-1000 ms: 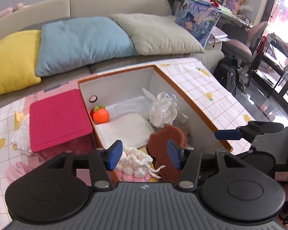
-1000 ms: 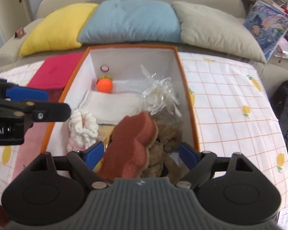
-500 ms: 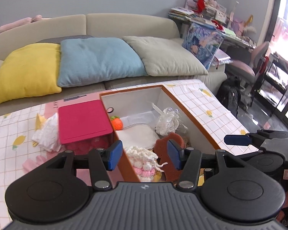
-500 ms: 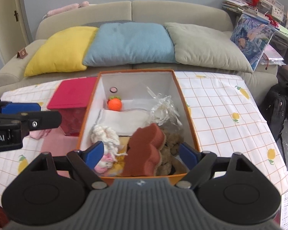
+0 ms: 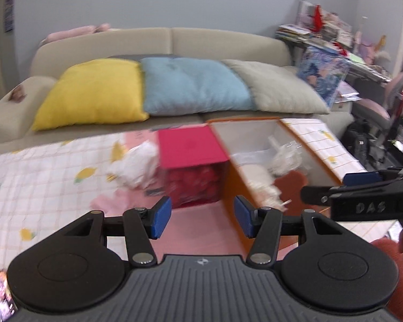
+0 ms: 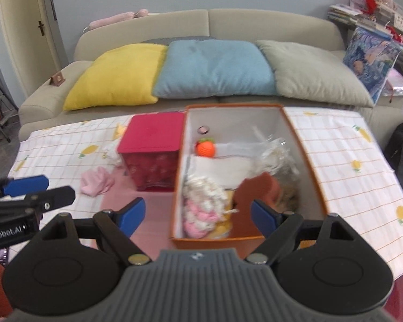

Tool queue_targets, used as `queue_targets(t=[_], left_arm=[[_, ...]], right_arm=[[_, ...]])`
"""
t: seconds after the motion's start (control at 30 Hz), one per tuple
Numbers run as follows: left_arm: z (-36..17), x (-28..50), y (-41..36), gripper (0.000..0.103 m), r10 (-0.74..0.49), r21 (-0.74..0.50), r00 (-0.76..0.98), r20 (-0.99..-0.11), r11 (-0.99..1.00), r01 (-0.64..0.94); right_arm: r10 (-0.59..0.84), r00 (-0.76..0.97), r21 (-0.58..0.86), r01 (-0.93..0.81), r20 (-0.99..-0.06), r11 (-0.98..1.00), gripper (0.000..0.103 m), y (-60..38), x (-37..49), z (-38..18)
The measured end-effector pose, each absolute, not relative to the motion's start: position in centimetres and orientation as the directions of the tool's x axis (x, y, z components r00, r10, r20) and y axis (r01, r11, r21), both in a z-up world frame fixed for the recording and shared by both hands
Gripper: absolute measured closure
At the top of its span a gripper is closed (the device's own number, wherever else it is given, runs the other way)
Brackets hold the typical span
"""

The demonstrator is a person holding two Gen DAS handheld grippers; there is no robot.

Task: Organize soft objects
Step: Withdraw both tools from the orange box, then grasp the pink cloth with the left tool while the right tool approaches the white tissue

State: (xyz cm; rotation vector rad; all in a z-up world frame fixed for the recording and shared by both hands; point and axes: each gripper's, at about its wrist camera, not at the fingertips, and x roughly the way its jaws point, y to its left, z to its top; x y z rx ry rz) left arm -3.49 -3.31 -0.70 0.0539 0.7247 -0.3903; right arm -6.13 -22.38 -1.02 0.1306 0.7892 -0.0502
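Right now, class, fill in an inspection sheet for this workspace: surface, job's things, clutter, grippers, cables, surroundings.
Surface: checked tablecloth with lemon prints.
Job's things: orange box holds orange knitted ball, brown sponge, white-pink knitted piece; pink cloth lies outside it.
Clutter: red box, lid on.
Grippers: left gripper and right gripper open, empty.
Cables: nothing seen.
Surroundings: sofa with cushions behind.

On the desk the open box sits at twelve o'clock, the lidded bin touching its nine o'clock side. A small cloth lies at eight o'clock of the bin. Inside the box, the ball lies toward twelve, the sponge and knitted piece toward six. The sofa stands behind, carrying three cushions.
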Motion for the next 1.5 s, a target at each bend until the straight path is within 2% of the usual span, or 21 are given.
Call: queue_targets(t=[0.23, 0.57, 0.67, 0.83, 1.0, 1.3, 1.5], left_arm=[[-2.7, -3.7, 2.3, 0.040, -0.261, -0.130, 0.682, -0.683, 0.962, 0.239], [-4.3, -1.2, 6.8, 0.036, -0.244, -0.160, 0.685, -0.686, 0.970, 0.185], [-4.9, 0.5, 7.3, 0.033, -0.248, -0.158, 0.672, -0.698, 0.968, 0.193], [-6.4, 4.0, 8.0, 0.030, -0.248, -0.146, 0.644, -0.724, 0.967, 0.208], [-8.2, 8.0, 8.0, 0.021, -0.260, -0.153, 0.599, -0.758, 0.963, 0.224], [-12.9, 14.3, 6.3, 0.021, -0.252, -0.164, 0.514, -0.820, 0.964, 0.211], [-15.9, 16.3, 5.3, 0.022, -0.240, -0.165, 0.480, -0.844, 0.967, 0.194]], right_arm=[[0.089, 0.660, 0.114, -0.005, -0.746, 0.993, 0.019, -17.6, -4.8, -2.8], [0.197, 0.639, 0.077, -0.211, -0.743, 0.974, 0.020, -11.2, -0.8, -4.3], [0.201, 0.624, 0.050, -0.251, -0.755, 0.967, 0.028, -10.3, 1.1, -5.1], [0.212, 0.608, 0.041, -0.283, -0.765, 0.958, 0.036, -9.8, 4.6, -6.2], [0.196, 0.630, -0.007, -0.306, -0.752, 0.952, 0.036, -10.0, 8.1, -6.1], [0.165, 0.685, -0.090, -0.320, -0.710, 0.943, 0.037, -9.7, 13.0, -6.5], [0.172, 0.676, -0.071, -0.316, -0.717, 0.946, 0.037, -9.6, 15.0, -7.5]])
